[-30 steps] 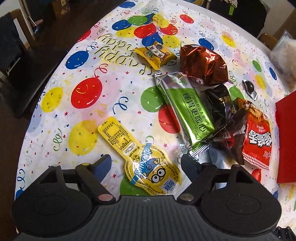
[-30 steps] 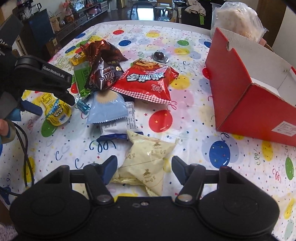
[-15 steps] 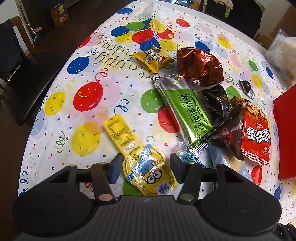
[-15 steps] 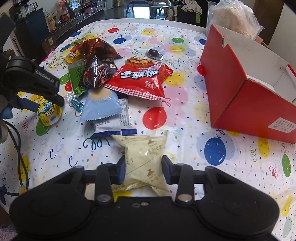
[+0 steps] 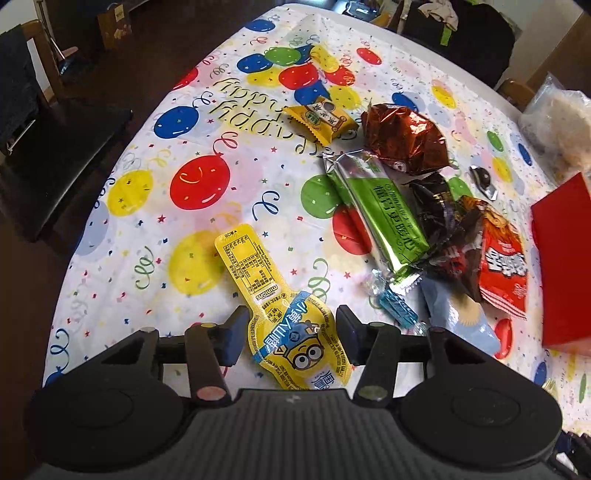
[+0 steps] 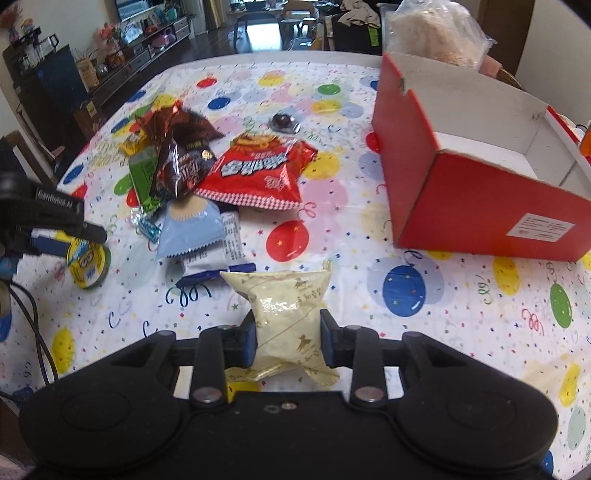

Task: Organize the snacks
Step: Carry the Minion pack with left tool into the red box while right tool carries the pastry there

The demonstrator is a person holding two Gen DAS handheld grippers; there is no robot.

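My left gripper (image 5: 291,341) is shut on the round end of a yellow Minions jelly pouch (image 5: 284,325), whose long neck points away over the balloon tablecloth. My right gripper (image 6: 288,341) is shut on a cream gold-print snack packet (image 6: 284,306), held a little above the table. An open red box (image 6: 476,192) with white inside stands to the right of that packet. The left gripper (image 6: 55,218) and the Minions pouch (image 6: 86,262) also show at the left of the right wrist view.
A heap of snacks lies mid-table: a green bar (image 5: 380,218), a brown foil bag (image 5: 406,140), a red Korean bag (image 6: 258,173), a pale blue packet (image 6: 190,230), a small yellow packet (image 5: 321,118). A clear bag (image 6: 432,29) stands behind the box. A dark chair (image 5: 44,158) stands by the table's left edge.
Both grippers have closed from wide open: the left onto the Minions pouch, the right onto the cream packet. The cream packet has lifted and turned upright between the fingers.
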